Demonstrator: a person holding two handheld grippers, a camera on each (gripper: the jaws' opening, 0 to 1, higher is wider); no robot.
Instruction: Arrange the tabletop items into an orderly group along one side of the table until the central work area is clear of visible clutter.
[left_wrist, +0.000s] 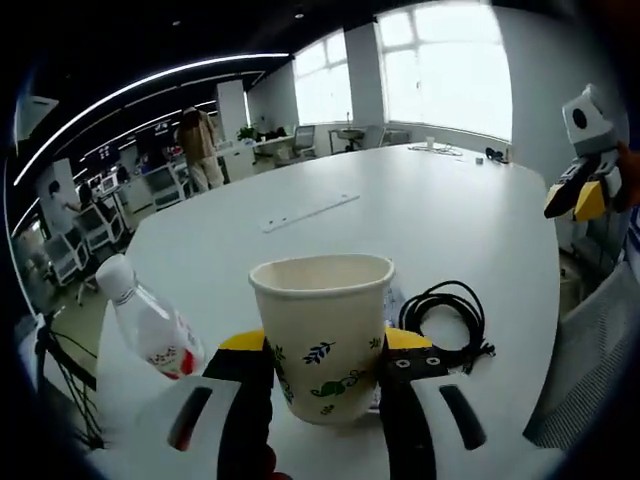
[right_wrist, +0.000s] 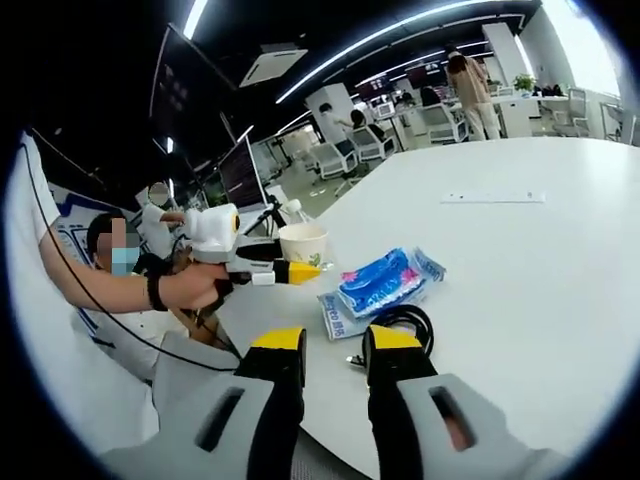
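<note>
A white paper cup (left_wrist: 320, 320) with a green leaf print stands upright on the white table (left_wrist: 400, 200), and my left gripper (left_wrist: 325, 345) is shut on its sides. Left of it a clear plastic bottle (left_wrist: 150, 325) with a red label leans near the table edge. A coiled black cable (left_wrist: 445, 315) lies right of the cup. In the right gripper view, my right gripper (right_wrist: 335, 345) is open and holds nothing, just short of the cable (right_wrist: 400, 322). Beyond the cable lie blue tissue packs (right_wrist: 380, 282). A hand holds the left gripper (right_wrist: 295, 270) at the cup (right_wrist: 303, 243).
A flat white strip (left_wrist: 310, 212) lies mid-table, also seen from the other side (right_wrist: 493, 198). The right gripper (left_wrist: 585, 185) hovers off the table's right edge. Small items (left_wrist: 430, 146) sit at the far end. Office chairs (right_wrist: 350, 150), desks and a standing person (left_wrist: 200, 145) lie beyond the table.
</note>
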